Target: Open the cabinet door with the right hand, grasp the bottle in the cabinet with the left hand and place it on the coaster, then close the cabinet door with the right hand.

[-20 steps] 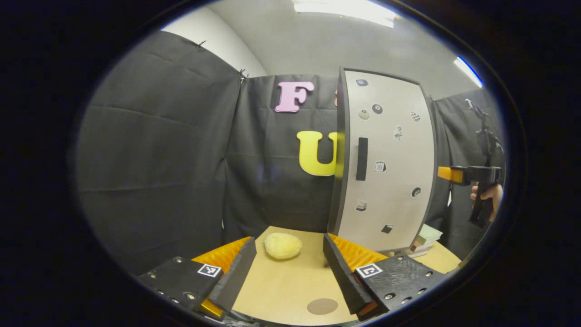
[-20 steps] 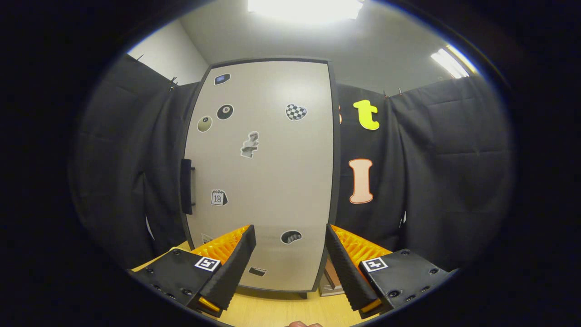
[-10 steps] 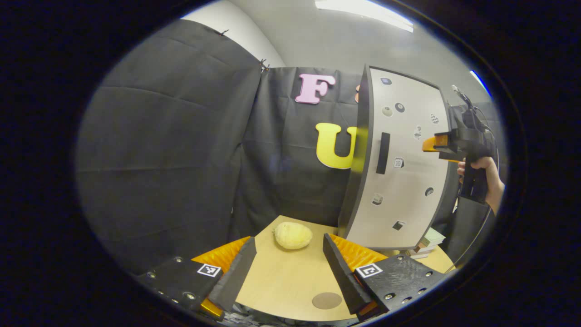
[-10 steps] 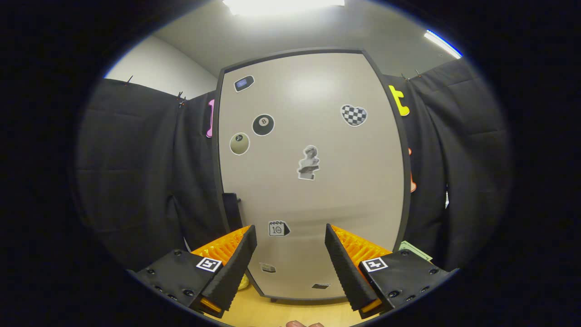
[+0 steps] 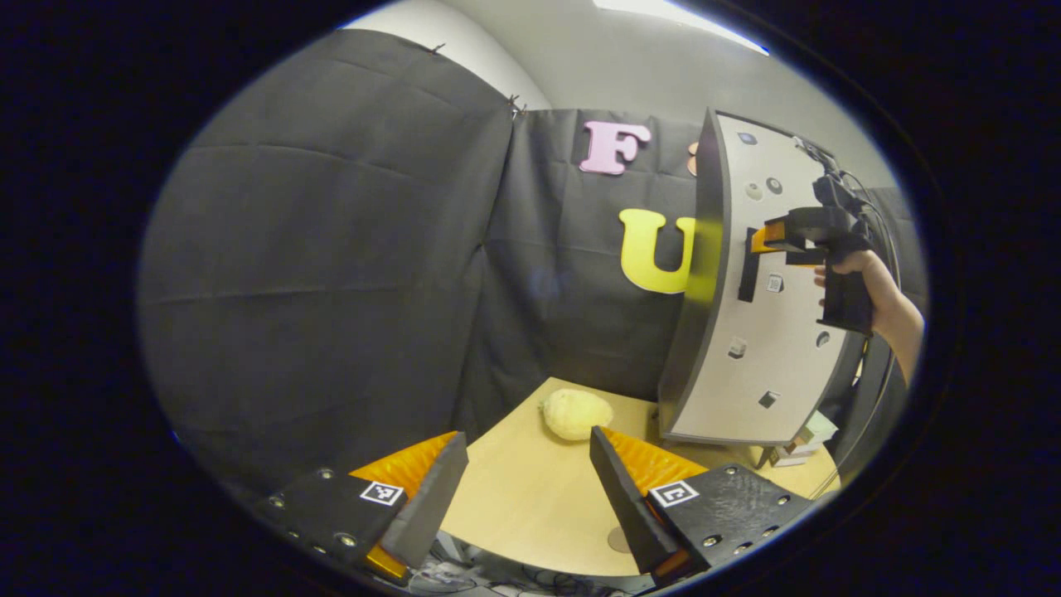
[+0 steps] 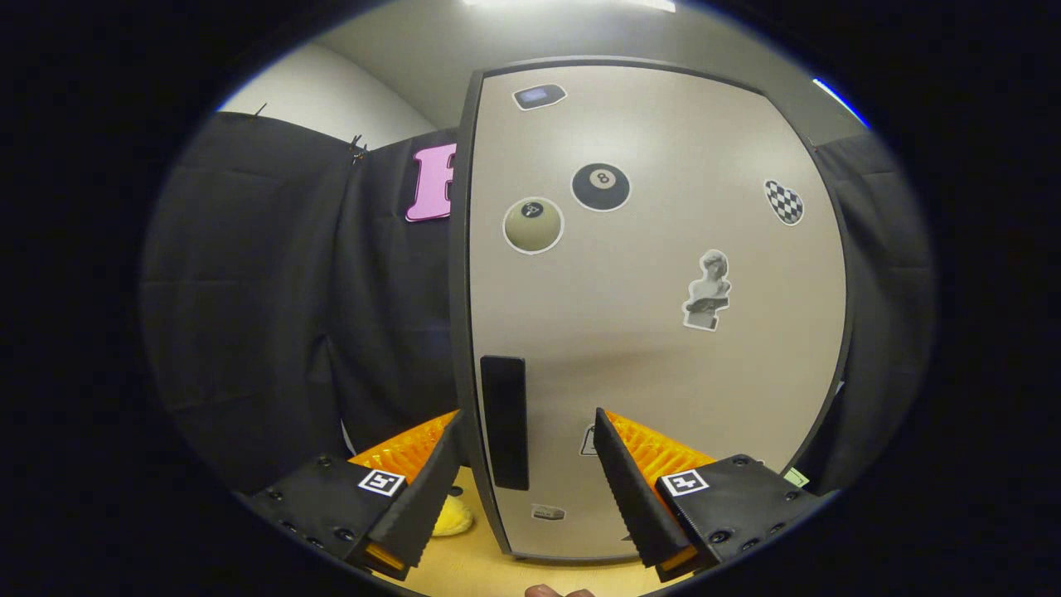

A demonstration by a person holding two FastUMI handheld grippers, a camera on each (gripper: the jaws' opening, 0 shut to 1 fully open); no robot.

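Observation:
The tall grey cabinet [image 5: 771, 348] stands on the table's right side, its door [image 6: 663, 332] shut and dotted with stickers, so its inside is hidden. The dark vertical handle [image 6: 505, 421] runs along the door's left edge. My right gripper [image 6: 526, 481] is open, and the handle lies in the gap between its fingers, close to their tips. In the left gripper view the right gripper [image 5: 758, 240], held by a hand [image 5: 862, 278], points at the handle [image 5: 748, 265]. My left gripper [image 5: 522, 489] hangs open over the table's front. Part of the round brown coaster [image 5: 617, 539] peeks out beside its right finger.
A yellow lumpy object [image 5: 575, 414] lies on the wooden table [image 5: 522, 506] just left of the cabinet's foot, and it shows again at the yellow object [image 6: 454, 518]. A small stack of books [image 5: 808, 435] sits at the cabinet's lower right. Black cloth walls close in behind.
My right gripper has moved up and left across the door until the handle sits between its fingers. The left gripper has drifted left, so the cabinet and coaster slid to its right.

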